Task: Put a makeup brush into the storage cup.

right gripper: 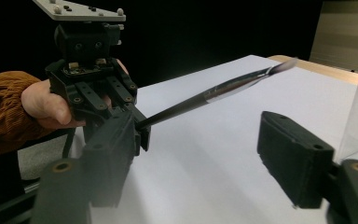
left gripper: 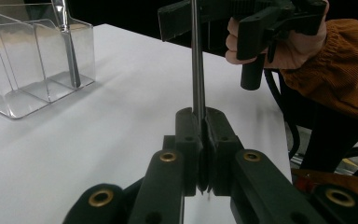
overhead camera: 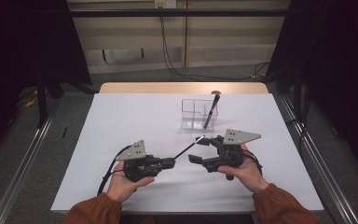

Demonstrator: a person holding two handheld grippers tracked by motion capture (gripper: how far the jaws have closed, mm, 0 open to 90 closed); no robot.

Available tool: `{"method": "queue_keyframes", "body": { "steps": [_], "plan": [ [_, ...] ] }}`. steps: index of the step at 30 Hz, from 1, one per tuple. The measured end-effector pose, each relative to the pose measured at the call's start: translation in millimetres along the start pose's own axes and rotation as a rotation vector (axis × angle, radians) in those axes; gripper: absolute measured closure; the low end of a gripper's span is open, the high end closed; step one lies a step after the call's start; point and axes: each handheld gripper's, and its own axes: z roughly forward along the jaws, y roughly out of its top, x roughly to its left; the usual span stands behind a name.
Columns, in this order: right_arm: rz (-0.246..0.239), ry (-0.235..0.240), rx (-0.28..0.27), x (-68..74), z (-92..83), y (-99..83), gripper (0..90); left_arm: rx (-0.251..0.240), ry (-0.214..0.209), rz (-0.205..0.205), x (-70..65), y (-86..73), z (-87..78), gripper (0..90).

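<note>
Left gripper [left gripper: 200, 140] jaws pressed together on the dark end of a slim rod-like tool [left gripper: 196, 60], likely a brush or pen; the shaft runs straight out from the pinch toward the right gripper [overhead camera: 198, 150]. Right gripper jaws spread wide, one pad either side of the tool's line in the right gripper view, neither touching it; the silvery tip [right gripper: 279, 67] sits beyond and above them, blurred. In the high view the tool [overhead camera: 189, 147] slants up from the left gripper [overhead camera: 170, 162] with its pale tip near the right gripper's upper jaw, held off the white surface [overhead camera: 121, 121] toward the near edge. A clear divided holder [overhead camera: 193, 114] stands nearer the far edge, right of centre, with a second dark tool [overhead camera: 211, 111] leaning in its right-hand compartment. What the held tool's tip is cannot be made out. The holder's rim is cut off in the left gripper view [left gripper: 37, 65].
</note>
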Motion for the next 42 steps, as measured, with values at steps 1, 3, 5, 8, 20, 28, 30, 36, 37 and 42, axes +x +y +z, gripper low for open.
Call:
{"method": "queue_keyframes", "body": {
  "steps": [1,3,5,8,20,28,30,36,37,42],
  "plan": [
    [0.001,0.001,-0.001,0.0,0.0,-0.1,31.3,0.005,-0.001,0.004,0.1,-0.1,0.2,85.4],
    [-0.001,0.005,-0.005,0.0,0.1,0.0,34.2,0.005,-0.006,0.002,-0.4,-0.8,1.3,85.4],
    [-0.002,0.011,-0.011,0.4,0.4,0.1,37.8,0.011,-0.007,0.006,-1.1,-1.1,1.9,85.4],
    [0.004,0.026,-0.009,0.8,1.0,-0.6,43.0,0.001,-0.011,0.009,-2.1,-0.6,0.3,85.4],
    [0.028,0.067,-0.028,-0.3,1.8,-1.8,62.5,0.025,-0.025,0.011,-4.2,-5.1,2.9,85.4],
    [0.056,0.104,-0.04,-1.5,2.5,-2.8,70.5,0.033,-0.03,0.02,-5.0,-7.1,3.8,85.3],
    [0.073,0.115,-0.05,-2.1,2.5,-2.2,72.9,0.038,-0.03,0.028,-4.9,-7.5,4.6,85.3],
    [0.109,0.147,-0.066,-3.9,3.4,-1.7,77.2,0.044,-0.026,0.035,-5.0,-8.6,7.1,84.9],
    [0.119,0.152,-0.072,-4.0,3.5,-1.7,77.9,0.044,-0.02,0.041,-5.2,-8.4,7.5,84.8],
    [0.144,0.169,-0.086,-5.8,6.4,0.0,81.5,0.044,-0.008,0.038,-3.9,-8.8,8.6,84.1]
  ]
}}
